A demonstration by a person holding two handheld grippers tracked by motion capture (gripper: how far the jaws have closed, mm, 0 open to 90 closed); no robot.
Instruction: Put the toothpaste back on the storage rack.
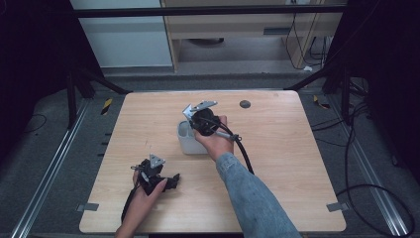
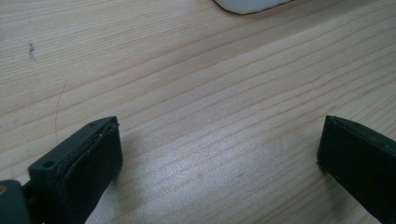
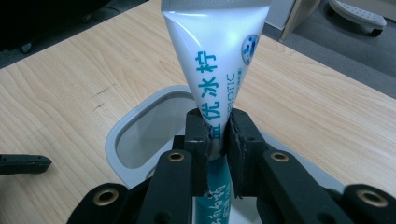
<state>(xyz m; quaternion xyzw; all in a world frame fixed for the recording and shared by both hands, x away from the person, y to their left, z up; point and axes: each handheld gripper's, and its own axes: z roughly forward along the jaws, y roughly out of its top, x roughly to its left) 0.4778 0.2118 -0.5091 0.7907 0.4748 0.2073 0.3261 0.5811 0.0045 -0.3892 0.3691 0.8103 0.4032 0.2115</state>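
A white tube with teal lettering [image 3: 215, 60] is clamped between the pads of my right gripper [image 3: 218, 140], its flat crimped end pointing away from me. The tube hangs just above the opening of a white cup-like container [image 3: 140, 126]. From above, that gripper [image 1: 198, 124] sits over the container [image 1: 190, 144] near the middle of the wooden table [image 1: 277, 163]. My left gripper [image 1: 143, 174] rests low at the front left of the table. Its jaws stand wide apart [image 2: 219, 154] over bare wood with nothing between them.
A small dark round disc [image 1: 244, 104] lies near the table's far edge. A tip of the left gripper's jaw [image 3: 23, 164] shows at the left in the right gripper view. Black cables trail off both grippers. The container's white rim [image 2: 247, 4] peeks in at the top of the left gripper view.
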